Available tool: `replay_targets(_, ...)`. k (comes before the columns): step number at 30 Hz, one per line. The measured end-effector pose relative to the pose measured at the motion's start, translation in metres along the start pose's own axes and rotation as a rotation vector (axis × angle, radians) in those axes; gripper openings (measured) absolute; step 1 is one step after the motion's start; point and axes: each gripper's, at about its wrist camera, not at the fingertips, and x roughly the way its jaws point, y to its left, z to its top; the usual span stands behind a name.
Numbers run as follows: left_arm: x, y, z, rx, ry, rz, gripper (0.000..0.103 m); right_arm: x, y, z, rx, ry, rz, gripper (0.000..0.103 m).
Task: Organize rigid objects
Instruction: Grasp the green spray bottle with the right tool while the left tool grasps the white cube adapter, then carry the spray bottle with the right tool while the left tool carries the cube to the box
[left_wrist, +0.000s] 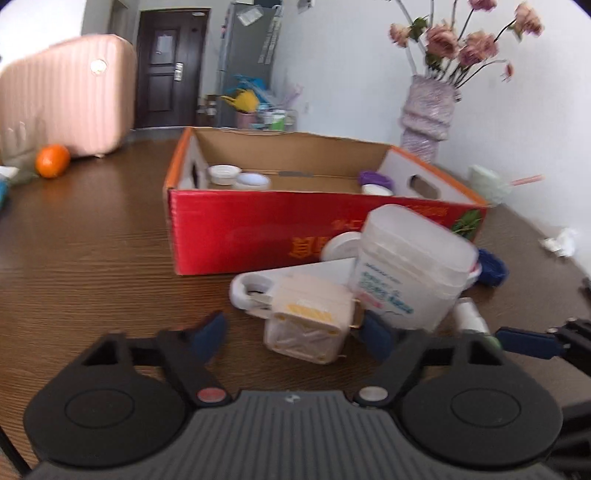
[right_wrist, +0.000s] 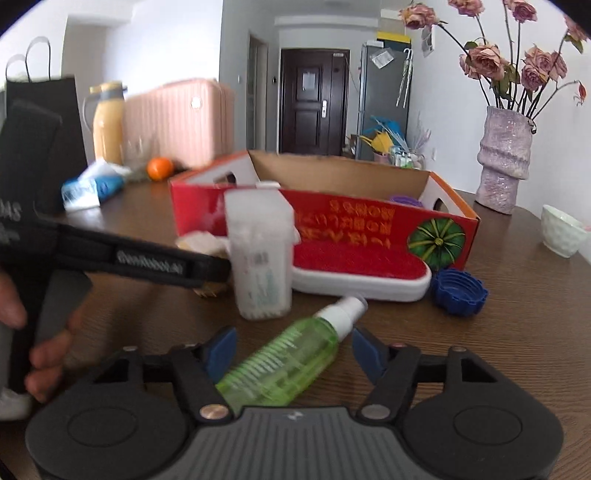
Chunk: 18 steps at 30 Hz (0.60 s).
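Observation:
A red cardboard box stands on the wooden table and holds several lids and small jars; it also shows in the right wrist view. In front of it lie a small beige-lidded clear box, a tall translucent cotton-swab container, a white tray with a red pad, a blue cap and a green spray bottle. My left gripper is open around the small clear box. My right gripper is open with the green spray bottle between its fingers.
A purple vase of dried roses and a white bowl stand at the right. An orange, a pink suitcase, a yellow bottle and a black bag are at the left. Crumpled paper lies right.

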Motion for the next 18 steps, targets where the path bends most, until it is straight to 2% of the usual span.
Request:
replay_targets(1,-0.002,0.0,-0.001,0.005,-0.004,-0.012,0.058,0.0,-0.003,-0.001,0.002,0.007,-0.007,0.063)
replay_targets(4,-0.007,0.001,-0.003,-0.005,-0.016,-0.024,0.053,-0.001,-0.014,-0.003,0.026,0.03,-0.014,0.055)
replay_targets(5,-0.008,0.0,-0.004,-0.009,-0.023,-0.019,0.052,-0.001,-0.017,-0.004,0.028,0.042,-0.019,0.047)
replay_targets(6,-0.011,0.0,-0.005,-0.005,-0.03,-0.002,0.041,0.001,-0.019,-0.004,0.032,0.054,-0.026,0.044)
replay_targets(7,-0.015,-0.002,-0.006,0.006,-0.036,0.017,0.041,0.001,-0.022,-0.004,0.045,0.051,-0.02,0.041)
replay_targets(8,-0.02,-0.003,-0.008,0.011,-0.039,0.023,0.041,0.002,-0.024,-0.003,0.054,0.052,-0.013,0.03)
replay_targets(12,-0.057,0.0,-0.026,-0.026,-0.066,0.028,0.041,0.001,-0.025,-0.006,0.056,0.042,-0.035,0.031)
replay_targets(18,-0.125,-0.016,-0.06,0.029,-0.156,0.139,0.041,-0.027,-0.016,-0.024,0.057,0.032,-0.033,0.03)
